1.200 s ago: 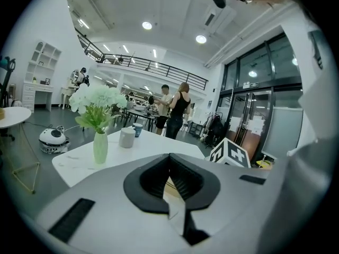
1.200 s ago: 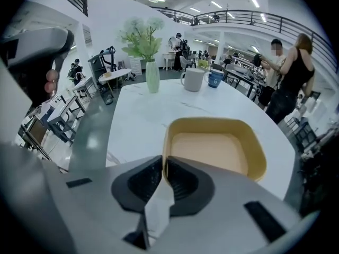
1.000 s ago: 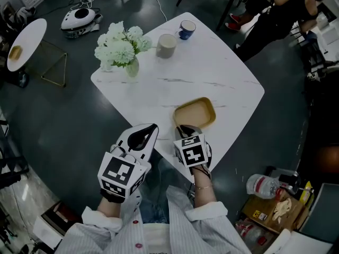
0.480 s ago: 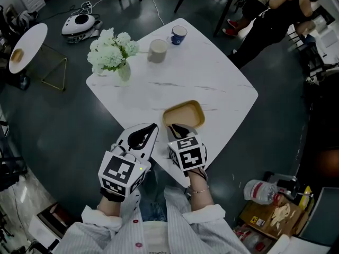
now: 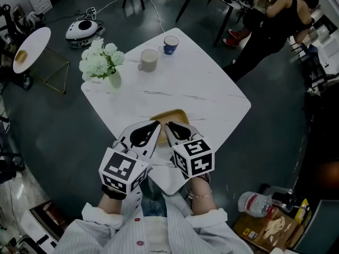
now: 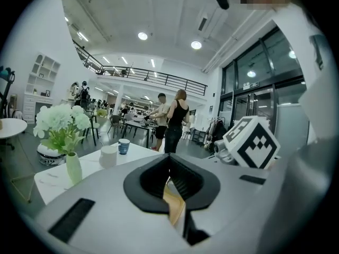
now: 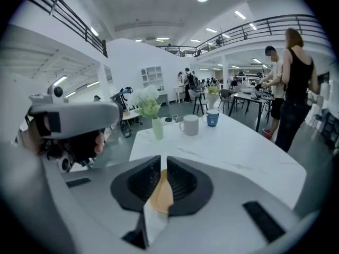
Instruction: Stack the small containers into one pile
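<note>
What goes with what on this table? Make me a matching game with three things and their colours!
Things:
1. small cup at the far end of the table
2. tray
3. flowers

Colours:
a. white, standing in a vase
b. blue
c. tan

Pairs: 1-b, 2-c, 3-a
</note>
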`<action>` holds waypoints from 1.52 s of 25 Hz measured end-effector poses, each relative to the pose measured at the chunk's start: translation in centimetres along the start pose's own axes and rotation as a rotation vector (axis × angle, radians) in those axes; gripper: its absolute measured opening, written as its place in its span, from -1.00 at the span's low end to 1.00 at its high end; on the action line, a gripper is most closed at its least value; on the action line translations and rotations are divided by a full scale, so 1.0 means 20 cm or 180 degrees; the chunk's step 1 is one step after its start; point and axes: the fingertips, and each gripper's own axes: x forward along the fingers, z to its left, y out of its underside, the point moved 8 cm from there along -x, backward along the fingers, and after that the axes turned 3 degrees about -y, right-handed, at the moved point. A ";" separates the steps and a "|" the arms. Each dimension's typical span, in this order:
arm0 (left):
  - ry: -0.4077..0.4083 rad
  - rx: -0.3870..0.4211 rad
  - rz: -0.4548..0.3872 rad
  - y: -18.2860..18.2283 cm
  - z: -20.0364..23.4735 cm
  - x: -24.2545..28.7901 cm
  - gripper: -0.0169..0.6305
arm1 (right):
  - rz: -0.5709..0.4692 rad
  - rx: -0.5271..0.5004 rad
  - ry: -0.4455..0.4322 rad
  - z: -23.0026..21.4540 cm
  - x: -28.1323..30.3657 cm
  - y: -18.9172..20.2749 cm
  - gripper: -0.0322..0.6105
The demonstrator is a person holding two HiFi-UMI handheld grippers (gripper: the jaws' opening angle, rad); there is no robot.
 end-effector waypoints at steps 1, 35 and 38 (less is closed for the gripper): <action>-0.0022 0.0020 -0.0018 -0.01 -0.02 0.02 -0.90 | -0.0085 0.0015 -0.0035 -0.02 -0.03 -0.03 -0.77; 0.0414 0.0710 -0.0406 -0.31 -0.39 0.09 -0.89 | -0.1340 -0.0293 -0.0077 -0.05 -0.70 -0.27 -0.87; 0.0509 0.0801 -0.0402 -0.31 -0.42 0.10 -0.90 | -0.1360 -0.0290 -0.0034 -0.05 -0.71 -0.25 -0.87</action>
